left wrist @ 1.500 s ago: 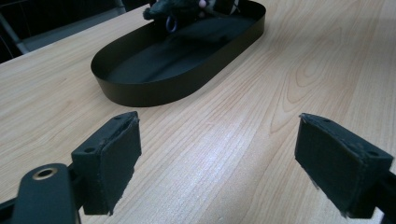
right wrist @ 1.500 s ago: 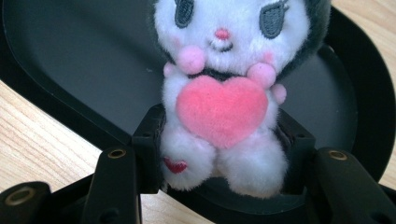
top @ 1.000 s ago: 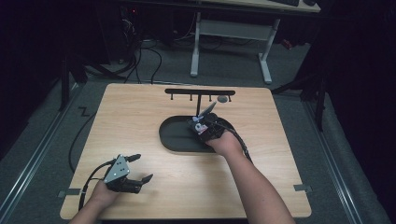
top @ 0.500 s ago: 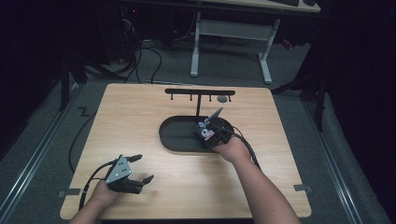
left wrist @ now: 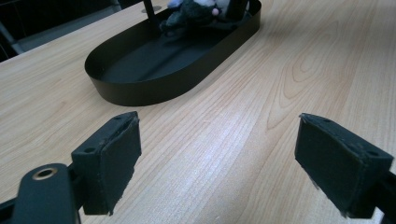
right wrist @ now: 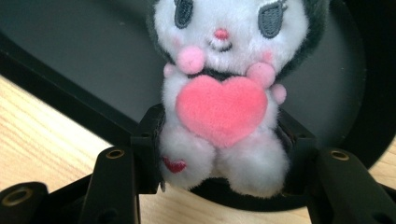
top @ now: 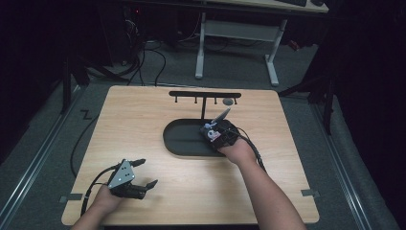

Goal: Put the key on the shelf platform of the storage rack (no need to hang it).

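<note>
High view: right gripper point(top: 216, 130) sits over the right end of the black oval tray point(top: 178, 143) on the wooden table point(top: 143, 120), below a black hook rack point(top: 205, 95); left gripper point(top: 141, 173) rests near the table's front left corner, well apart from the tray. Left gripper view: both pads point(left wrist: 109, 156) stand wide apart over bare wood, nothing between them; tray ahead, with a plush toy point(left wrist: 194, 9) at its far end. Right gripper view: jaws clamped on the lower body of the plush toy point(right wrist: 219, 93), white with a pink heart, above the tray floor.
</note>
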